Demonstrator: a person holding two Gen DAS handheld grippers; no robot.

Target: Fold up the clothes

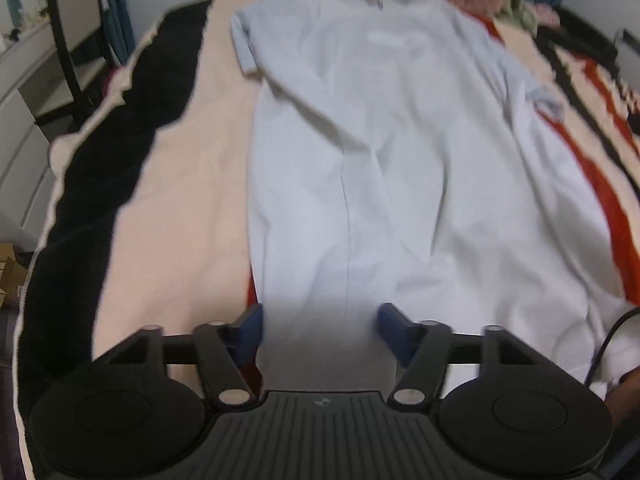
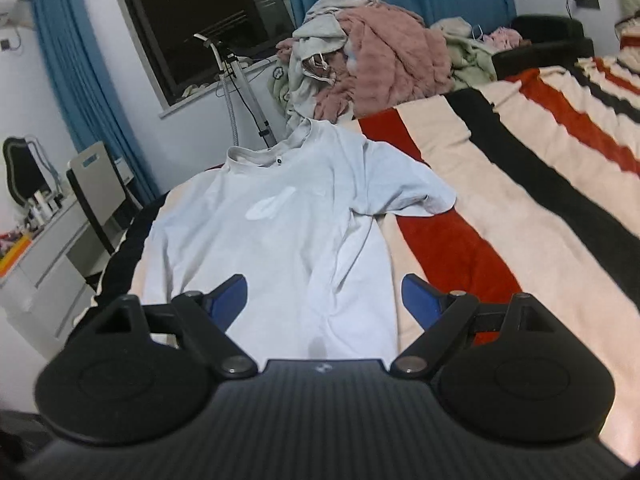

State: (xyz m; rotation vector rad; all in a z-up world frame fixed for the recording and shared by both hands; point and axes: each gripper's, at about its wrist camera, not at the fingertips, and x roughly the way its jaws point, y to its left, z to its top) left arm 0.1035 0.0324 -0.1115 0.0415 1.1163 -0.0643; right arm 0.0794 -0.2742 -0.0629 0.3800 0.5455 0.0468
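Observation:
A pale blue-white T-shirt lies spread face up on the striped bed blanket, collar at the far end. My left gripper is open, its blue-padded fingers straddling the shirt's near hem just above the cloth. In the right wrist view the same shirt runs away from me, with one short sleeve spread to the right. My right gripper is open over the shirt's lower right part and holds nothing.
A heap of pink, grey and green clothes sits at the bed's far end. A white desk with a chair stands left of the bed. The striped blanket stretches to the right.

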